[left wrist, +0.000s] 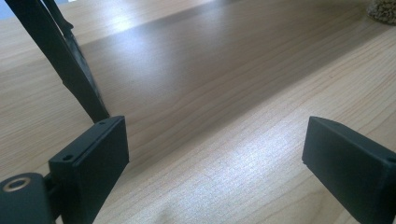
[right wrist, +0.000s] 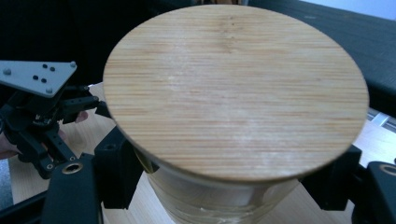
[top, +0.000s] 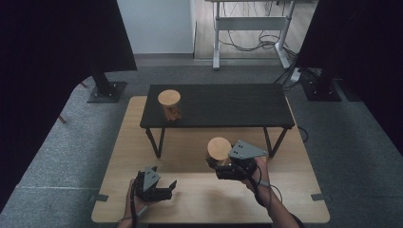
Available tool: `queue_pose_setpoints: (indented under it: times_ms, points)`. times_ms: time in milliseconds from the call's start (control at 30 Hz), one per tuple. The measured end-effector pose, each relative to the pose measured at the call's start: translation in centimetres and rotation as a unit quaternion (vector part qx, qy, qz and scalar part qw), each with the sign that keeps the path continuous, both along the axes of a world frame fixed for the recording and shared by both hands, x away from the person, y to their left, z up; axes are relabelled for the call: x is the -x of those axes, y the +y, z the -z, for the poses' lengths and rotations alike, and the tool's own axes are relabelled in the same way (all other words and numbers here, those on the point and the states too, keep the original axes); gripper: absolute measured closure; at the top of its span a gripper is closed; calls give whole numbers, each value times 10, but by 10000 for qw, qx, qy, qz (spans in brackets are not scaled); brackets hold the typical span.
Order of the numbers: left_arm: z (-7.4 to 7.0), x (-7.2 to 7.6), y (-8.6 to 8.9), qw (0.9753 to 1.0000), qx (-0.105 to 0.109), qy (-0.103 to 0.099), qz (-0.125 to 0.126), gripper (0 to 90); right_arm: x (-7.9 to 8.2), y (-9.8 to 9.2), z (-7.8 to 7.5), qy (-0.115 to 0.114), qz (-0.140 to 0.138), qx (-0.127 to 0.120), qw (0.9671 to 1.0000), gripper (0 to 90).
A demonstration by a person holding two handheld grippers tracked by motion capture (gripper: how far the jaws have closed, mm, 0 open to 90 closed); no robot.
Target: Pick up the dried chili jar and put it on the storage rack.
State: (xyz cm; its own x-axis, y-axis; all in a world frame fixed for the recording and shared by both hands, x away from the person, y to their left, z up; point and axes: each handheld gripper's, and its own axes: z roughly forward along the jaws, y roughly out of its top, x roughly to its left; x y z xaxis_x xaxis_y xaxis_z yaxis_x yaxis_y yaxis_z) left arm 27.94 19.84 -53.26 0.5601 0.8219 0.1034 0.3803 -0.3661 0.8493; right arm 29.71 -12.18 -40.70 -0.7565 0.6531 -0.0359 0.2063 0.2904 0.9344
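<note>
A glass jar with a round bamboo lid (top: 219, 149) (right wrist: 233, 88) sits between the jaws of my right gripper (top: 216, 164) (right wrist: 229, 186), which is shut on its glass body, over the light wooden table (top: 199, 194) just in front of the low black bench (top: 223, 107). A second jar with the same kind of lid (top: 169, 105) stands on the bench's left end. My left gripper (top: 172, 188) (left wrist: 215, 154) hovers low at the table's front left, open, with nothing between its jaws. It also appears in the right gripper view as the left gripper (right wrist: 37, 107).
The bench's black leg (left wrist: 70, 60) rises close ahead of the left gripper. Grey carpet (top: 351, 142) surrounds the table, with dark stands (top: 107, 88) and a desk frame with cables (top: 252, 28) behind.
</note>
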Motion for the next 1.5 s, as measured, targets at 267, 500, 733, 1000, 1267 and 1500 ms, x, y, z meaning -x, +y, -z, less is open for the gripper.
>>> queue_pose_setpoints:
  times_ms: [267,500,733,1000,1267,1500]
  points:
    - [0,0,0,10000,0,-3,-1,68,-3,-2,-16,-138,75,-36,9999,254]
    - [0,0,0,10000,-3,-1,2,68,-4,-2,-25,-198,73,-25,9998,254]
    - [0,0,0,10000,3,-2,-13,68,-4,0,-32,-247,63,59,9997,254]
    - [1,0,0,10000,6,34,3,68,-4,-1,-41,-333,72,97,9994,254]
    - [1,-1,0,10000,13,39,-25,67,-9,-1,-49,-374,99,152,9991,254]
    - [2,-1,0,10000,-16,46,-14,67,-14,1,-58,-390,41,158,9991,254]
